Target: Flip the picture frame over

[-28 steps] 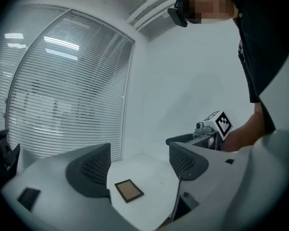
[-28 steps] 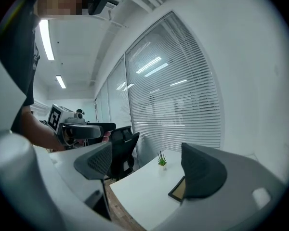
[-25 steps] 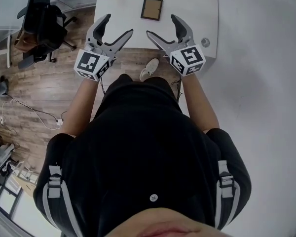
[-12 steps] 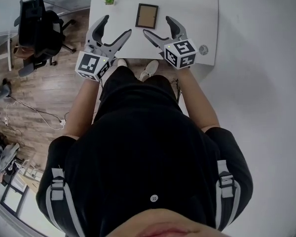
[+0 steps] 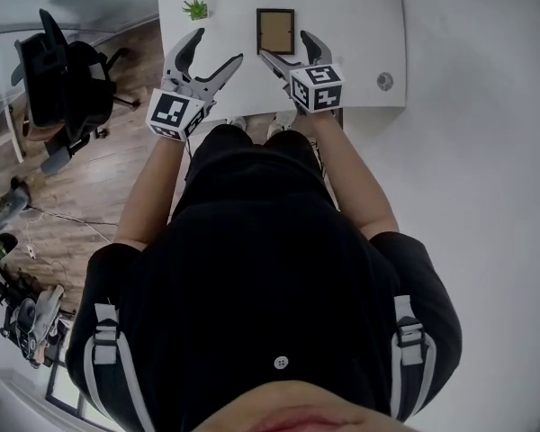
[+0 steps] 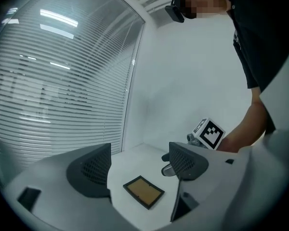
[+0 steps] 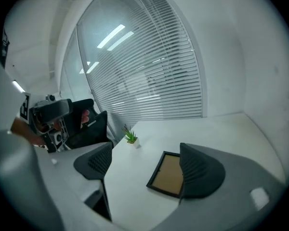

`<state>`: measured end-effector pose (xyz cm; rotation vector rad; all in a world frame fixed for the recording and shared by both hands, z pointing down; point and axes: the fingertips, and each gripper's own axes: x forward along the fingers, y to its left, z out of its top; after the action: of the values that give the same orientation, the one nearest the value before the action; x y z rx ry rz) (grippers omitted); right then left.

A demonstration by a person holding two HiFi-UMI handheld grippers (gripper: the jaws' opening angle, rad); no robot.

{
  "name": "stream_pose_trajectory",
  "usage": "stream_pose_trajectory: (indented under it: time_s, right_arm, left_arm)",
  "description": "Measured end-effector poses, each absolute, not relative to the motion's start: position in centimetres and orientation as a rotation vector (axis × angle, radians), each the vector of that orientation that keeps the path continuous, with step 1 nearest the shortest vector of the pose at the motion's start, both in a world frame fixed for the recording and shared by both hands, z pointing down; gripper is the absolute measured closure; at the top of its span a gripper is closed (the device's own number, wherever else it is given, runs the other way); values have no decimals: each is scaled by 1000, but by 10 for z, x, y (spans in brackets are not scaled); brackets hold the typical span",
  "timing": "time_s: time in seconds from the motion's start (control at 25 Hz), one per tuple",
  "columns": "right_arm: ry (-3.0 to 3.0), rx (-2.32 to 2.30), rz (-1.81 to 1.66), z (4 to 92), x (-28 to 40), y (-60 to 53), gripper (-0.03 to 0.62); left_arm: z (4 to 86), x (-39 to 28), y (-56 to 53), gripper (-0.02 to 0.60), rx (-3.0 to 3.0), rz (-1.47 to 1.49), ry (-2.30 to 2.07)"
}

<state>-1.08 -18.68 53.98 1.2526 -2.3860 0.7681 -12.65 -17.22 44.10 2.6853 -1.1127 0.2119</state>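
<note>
Wooden floor (image 5: 90, 178) fills the left side, where a black office chair (image 5: 63, 79) stands well apart from the white table (image 5: 351, 25). A small green plant (image 5: 196, 9) sits close to the table's left edge, towards the far side. Nearer the person, the left gripper (image 5: 217, 46) hovers over the table's near-left part. Its jaws are spread wide with only bare tabletop between them, and an open strip of white separates it from the picture frame (image 5: 275, 31).

The frame lies flat, brown panel up inside a dark border, roughly mid-table. It is apart from every table edge, with bare surface to its left, right and far side. The right gripper (image 5: 284, 45) is at the frame's near edge with its jaws spread. In the right gripper view one jaw covers the frame's right side; contact cannot be told. Further right the tabletop is bare up to a small round disc (image 5: 384, 81) near the right edge.
</note>
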Motion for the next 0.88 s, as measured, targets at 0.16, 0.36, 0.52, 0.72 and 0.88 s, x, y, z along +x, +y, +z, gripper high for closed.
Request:
stream_pose_trajectory:
  time_s: [0.16,0.36,0.52,0.72,0.88]
  right_arm:
    - [-2247,1422,792,572,-18,-194,146]
    - [-2129,1497,868,614,-36,-197,148]
    - [-2022,1516,839,648,-42,-196,178]
    - [-1894,1551,847,688,-38,-193,240]
    - [-1855,1546,844,705,-45,-195,270]
  left_arm:
    - [462,-134,-181,213,2697,235,-1008]
    - [493,-142,-187,213,2687,247,-934]
    - [511,-146,-191,213,2670,262,-912]
    - [530,-149,-193,213,2637,259,-900]
    - [542,-149,-192,213,2614,254,-896]
